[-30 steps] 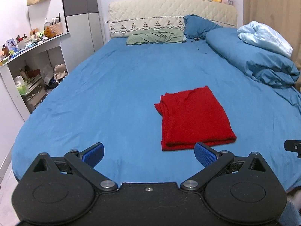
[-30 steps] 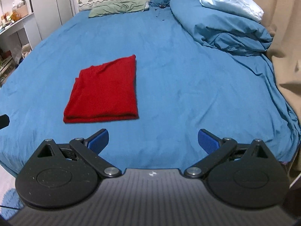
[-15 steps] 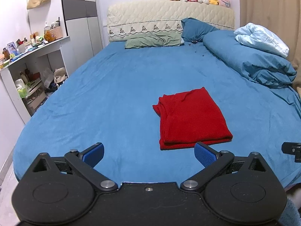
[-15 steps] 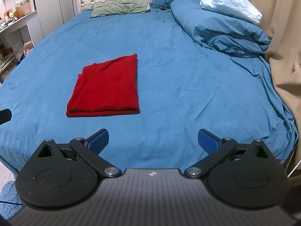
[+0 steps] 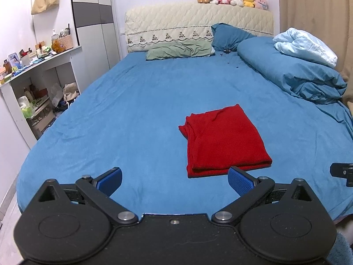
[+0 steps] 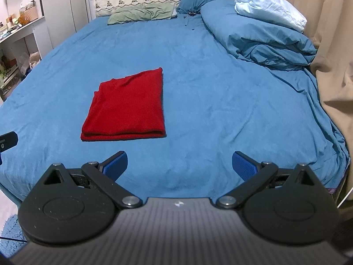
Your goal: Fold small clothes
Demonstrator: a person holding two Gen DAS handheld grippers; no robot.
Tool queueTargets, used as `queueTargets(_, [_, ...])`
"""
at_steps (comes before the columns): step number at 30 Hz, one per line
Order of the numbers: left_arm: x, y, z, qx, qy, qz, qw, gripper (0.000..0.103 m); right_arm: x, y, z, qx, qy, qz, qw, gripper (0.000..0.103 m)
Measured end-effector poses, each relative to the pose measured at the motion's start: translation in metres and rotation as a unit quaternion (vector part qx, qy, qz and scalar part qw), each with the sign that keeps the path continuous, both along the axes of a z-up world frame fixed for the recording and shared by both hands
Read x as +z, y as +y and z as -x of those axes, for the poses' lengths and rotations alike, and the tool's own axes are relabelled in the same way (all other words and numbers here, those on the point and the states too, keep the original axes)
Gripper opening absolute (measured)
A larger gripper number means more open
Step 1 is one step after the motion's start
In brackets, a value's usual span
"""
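I had both tongs spread wide and holding nothing, the left gripper (image 5: 175, 178) and the right gripper (image 6: 179, 163) each hanging over the near edge of the blue bed (image 5: 136, 114). The folded red garment (image 5: 222, 139) lay flat on the sheet ahead, beyond my left gripper's right finger and ahead-left of my right gripper (image 6: 128, 108). Compared with a second before, it sat farther from both tongs, since I had drawn them back, and its folds looked unchanged.

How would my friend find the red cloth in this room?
Look at the big blue bed. Near its foot end, away from the pillows, lies the red cloth, folded into a flat rectangle. It is the only red thing on the bed; everything around it is blue.
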State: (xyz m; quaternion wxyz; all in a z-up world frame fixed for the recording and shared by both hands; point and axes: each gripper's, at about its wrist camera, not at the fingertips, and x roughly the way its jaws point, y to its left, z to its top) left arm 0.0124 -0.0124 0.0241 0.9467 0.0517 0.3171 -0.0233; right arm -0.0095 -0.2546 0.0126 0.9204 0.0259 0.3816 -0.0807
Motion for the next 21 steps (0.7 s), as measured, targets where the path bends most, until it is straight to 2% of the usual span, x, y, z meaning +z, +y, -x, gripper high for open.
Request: queueTargets(21, [0.0007, -0.0017, 0.0019, -0.003, 0.0, -0.002, 1.0, 0.103, -0.0001, 0.0017, 0.0017, 0.004, -0.004, -0.006, 1.0, 0.103])
